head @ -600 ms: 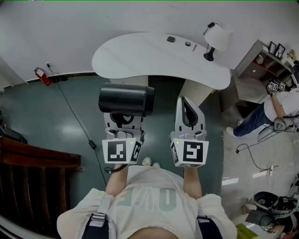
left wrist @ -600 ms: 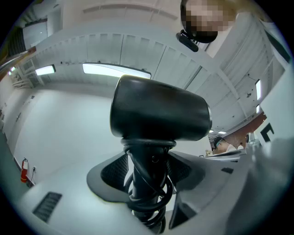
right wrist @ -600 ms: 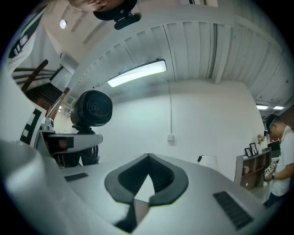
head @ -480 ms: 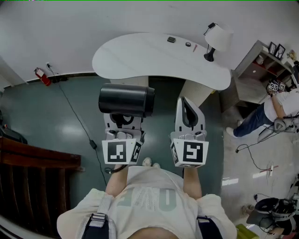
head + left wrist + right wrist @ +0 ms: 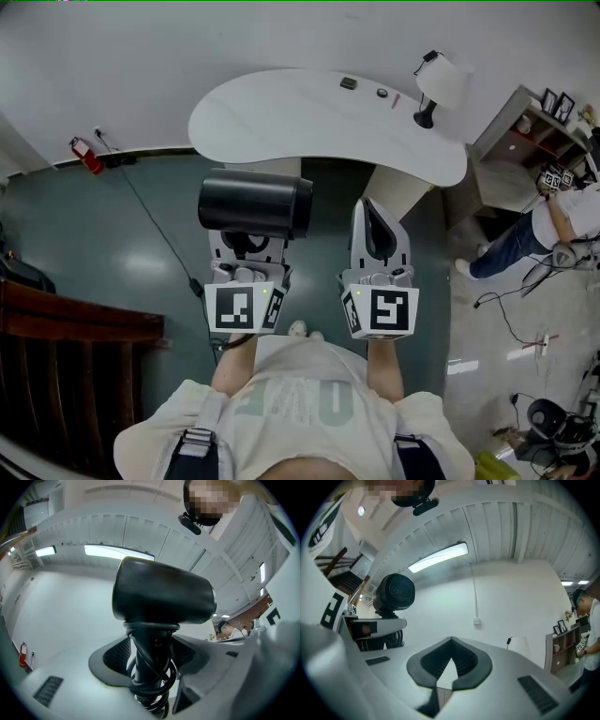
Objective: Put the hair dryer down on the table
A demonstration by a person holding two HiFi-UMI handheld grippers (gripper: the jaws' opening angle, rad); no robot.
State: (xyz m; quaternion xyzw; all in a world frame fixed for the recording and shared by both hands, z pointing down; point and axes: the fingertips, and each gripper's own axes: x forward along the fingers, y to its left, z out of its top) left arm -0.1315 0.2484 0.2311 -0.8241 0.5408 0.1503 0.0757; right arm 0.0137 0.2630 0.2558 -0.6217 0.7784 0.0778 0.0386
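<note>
First, the lower edge of the head view: the wearer (image 5: 300, 403), chest and shoulders only, cut off by the frame. Both hands are hidden behind the marker cubes (image 5: 244, 306).

Left tool (image 5: 247, 255), centre-left: in the head view its tips are lost under the black barrel of the hair dryer (image 5: 253, 203). The left gripper view shows it clenched on the dryer's handle, a pad on either side, with the cord (image 5: 151, 686) wound round the handle between them. The handle's lower end runs off the bottom of that frame. The barrel lies crosswise above the tool, held in the air, below the near edge of the desk (image 5: 281, 117) in the frame and not touching it.

Right tool (image 5: 375, 217), centre-right: jaws closed to a point, tips meeting, nothing gripped. Only a small triangular gap shows behind the tips in the right gripper view. It sits just beside the left tool, clear of the dryer.

Farther, upper middle: a white curved desk with a lamp (image 5: 439, 82) at its right end. Small items (image 5: 349, 82) near the lamp are too small to identify.

Far right edge: a second person (image 5: 553, 225), partly cut off.
</note>
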